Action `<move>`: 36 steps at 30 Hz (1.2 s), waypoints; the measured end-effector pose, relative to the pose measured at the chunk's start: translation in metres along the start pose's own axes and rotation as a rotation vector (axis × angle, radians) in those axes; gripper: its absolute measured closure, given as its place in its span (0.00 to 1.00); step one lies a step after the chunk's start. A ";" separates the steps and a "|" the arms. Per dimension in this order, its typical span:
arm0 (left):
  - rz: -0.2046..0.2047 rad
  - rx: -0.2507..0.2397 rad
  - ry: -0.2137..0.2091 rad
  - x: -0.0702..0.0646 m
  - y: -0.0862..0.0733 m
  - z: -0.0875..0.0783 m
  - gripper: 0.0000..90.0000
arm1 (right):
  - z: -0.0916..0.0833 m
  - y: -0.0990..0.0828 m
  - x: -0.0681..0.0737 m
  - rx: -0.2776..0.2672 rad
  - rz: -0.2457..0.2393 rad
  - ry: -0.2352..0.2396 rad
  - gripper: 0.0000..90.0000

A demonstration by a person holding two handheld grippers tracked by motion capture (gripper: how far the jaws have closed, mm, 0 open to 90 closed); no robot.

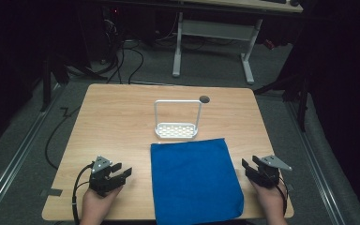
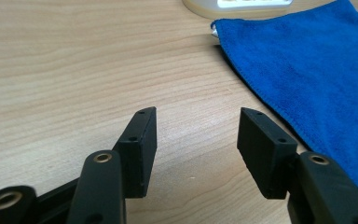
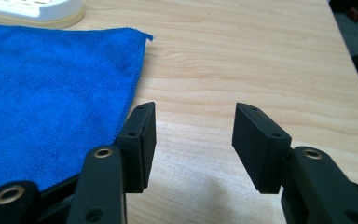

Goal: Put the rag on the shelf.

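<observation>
Blue terry cloth (image 1: 194, 180) lay flat on the wooden counter (image 1: 117, 122), spread between the two grippers, its near edge at the counter's front lip and its far edge just short of a white basket (image 1: 176, 125) with a tall hoop handle. The cloth looked smooth and unfolded, with its stitched hem running straight along both sides.

The left gripper (image 1: 117, 176) rested on the bare wood beside the cloth's left hem, jaws standing apart with nothing between them; in the left gripper view the hem ran past the right-hand pad (image 2: 261, 149) and close to it. The right gripper (image 1: 254, 169) sat just off the right hem, jaws likewise spread and empty, the cloth's edge close to its left-hand pad (image 3: 142, 144).

The work in hand appeared to be taking hold of the cloth, probably to fold it. To do that well, each gripper would likely need to slide one jaw under the hem at a near corner and pinch only a single layer, low to the wood. Both sides ought to grip at matching points so the cloth lifts evenly and does not skew. Care would be needed at the far edge, since a dragged cloth could nudge the light basket.
</observation>
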State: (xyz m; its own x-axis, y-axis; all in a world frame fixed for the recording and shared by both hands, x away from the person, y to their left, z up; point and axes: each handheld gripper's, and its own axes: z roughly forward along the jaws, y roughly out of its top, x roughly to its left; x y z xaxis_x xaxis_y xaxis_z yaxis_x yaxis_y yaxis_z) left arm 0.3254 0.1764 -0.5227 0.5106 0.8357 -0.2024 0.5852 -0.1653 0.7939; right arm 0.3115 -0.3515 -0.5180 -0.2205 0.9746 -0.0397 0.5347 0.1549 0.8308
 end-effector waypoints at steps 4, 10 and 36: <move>0.008 0.002 0.004 0.000 -0.001 -0.001 0.53 | -0.005 -0.006 -0.003 0.005 -0.027 -0.010 0.56; 0.006 -0.005 0.011 0.000 -0.001 -0.002 0.52 | -0.011 -0.009 -0.010 0.001 0.004 -0.009 0.55; 0.048 0.051 -0.158 -0.045 0.015 0.023 0.68 | -0.004 -0.004 0.006 0.035 -0.015 0.098 0.71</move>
State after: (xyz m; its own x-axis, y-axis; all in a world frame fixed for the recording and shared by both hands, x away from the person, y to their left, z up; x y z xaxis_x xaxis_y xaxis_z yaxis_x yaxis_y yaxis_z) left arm 0.3254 0.1238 -0.5151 0.6289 0.7343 -0.2555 0.5867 -0.2326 0.7757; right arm 0.3045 -0.3471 -0.5196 -0.3065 0.9518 0.0043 0.5588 0.1763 0.8104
